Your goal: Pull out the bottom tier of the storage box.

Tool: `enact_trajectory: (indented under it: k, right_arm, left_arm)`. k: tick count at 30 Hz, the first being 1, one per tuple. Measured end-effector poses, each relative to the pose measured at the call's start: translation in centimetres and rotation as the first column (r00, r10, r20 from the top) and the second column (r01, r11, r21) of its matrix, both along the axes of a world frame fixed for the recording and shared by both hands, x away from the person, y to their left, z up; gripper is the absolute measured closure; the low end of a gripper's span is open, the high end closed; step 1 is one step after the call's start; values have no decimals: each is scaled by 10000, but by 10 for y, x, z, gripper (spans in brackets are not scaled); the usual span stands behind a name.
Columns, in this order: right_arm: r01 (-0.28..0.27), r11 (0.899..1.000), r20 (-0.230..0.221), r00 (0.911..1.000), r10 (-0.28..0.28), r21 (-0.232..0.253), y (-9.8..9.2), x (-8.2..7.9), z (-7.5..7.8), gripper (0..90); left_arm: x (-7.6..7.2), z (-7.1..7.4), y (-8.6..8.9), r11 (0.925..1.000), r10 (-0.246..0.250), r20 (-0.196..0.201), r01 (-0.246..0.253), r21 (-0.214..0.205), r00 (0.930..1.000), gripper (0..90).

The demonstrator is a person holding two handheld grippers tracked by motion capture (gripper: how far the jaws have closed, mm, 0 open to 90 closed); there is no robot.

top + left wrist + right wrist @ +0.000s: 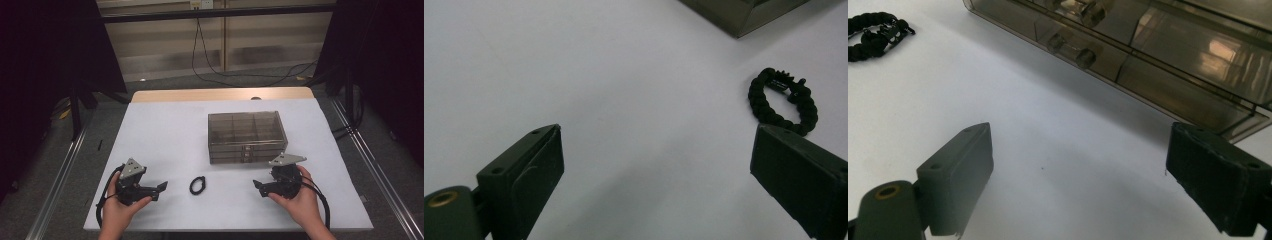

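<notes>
A black braided bracelet [197, 185] lies on the white table near its front edge, between my two grippers. In the left gripper view the bracelet [783, 100] rests just beyond the right jaw. My left gripper [161, 187] is open, left of the bracelet, with nothing between its jaws. My right gripper [257, 185] is open too, right of the bracelet. A smoky transparent drawer box [246, 136] stands behind it, mid table. The right gripper view shows the box front [1158, 55] with round drawer knobs, and the bracelet [873, 32] at the top left.
The white table cover [165, 130] spreads wide to the left of the box. A wooden strip [220, 94] runs along the far edge. Black cables trail on the floor beyond the table.
</notes>
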State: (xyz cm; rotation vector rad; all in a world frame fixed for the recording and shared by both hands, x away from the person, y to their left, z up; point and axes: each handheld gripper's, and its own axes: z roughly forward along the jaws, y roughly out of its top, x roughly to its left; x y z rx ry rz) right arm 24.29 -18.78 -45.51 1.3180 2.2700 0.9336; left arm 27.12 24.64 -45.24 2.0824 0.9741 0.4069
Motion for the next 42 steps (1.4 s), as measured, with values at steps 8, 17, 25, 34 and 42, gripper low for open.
enact_trajectory:
  k: [8,17,25,34,42]
  right_arm:
    - [91,10000,-76,9999,-91,34,15,7,4,123]
    - [253,9997,-162,9995,-253,-2,27,11,3,126]
    - [699,9975,-234,9973,-696,124,36,15,3,154]
    - [1015,9948,-384,9941,-1015,-31,46,19,-1,182]
    - [1169,9931,-390,9924,-1169,-25,50,23,-3,184]
  left_arm:
    - [0,2,-2,9999,-102,153,100,119,9998,73]
    - [-1,3,-2,9996,-183,233,178,215,9996,73]
    - [-1,3,-3,9995,-148,304,139,279,9994,73]
    - [-1,3,-3,9989,-176,416,158,430,9990,73]
    - [-1,3,-3,9986,-206,426,185,487,9989,73]
